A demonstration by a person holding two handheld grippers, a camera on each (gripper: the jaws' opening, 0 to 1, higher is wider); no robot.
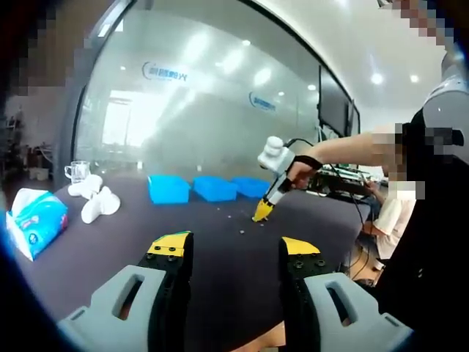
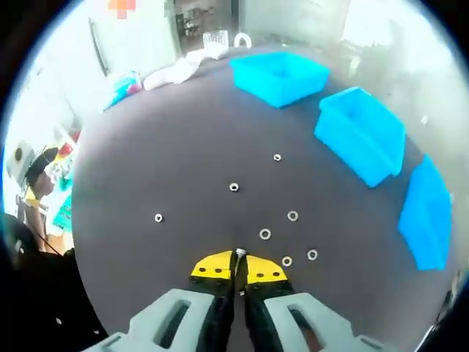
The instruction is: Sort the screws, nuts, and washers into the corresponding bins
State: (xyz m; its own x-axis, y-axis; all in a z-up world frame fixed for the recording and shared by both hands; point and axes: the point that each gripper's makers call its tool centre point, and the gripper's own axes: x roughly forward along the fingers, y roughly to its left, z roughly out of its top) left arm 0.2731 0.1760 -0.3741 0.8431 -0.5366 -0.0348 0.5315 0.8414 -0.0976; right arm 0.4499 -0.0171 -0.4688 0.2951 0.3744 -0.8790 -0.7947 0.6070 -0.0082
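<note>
Yellow-tipped fingers of the right gripper (image 2: 239, 268) pinch a small screw (image 2: 239, 254) by its tip, bottom centre, above the dark worktop (image 2: 146, 161). Such a thin hold could let it slip before reaching the blue bins (image 2: 359, 132). The left gripper (image 1: 233, 253) hangs open.

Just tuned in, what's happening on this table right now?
A person is sorting small hardware off a dark table with two handheld grippers. The right gripper is shut on a screw it has pinched at the tabletop. Several washers or nuts, such as one, lie scattered just ahead of it. Three blue bins wait beyond, and I can't see anything in them. The left gripper hangs open above the table, holding nothing. A tissue pack lies at the table's edge.
</note>
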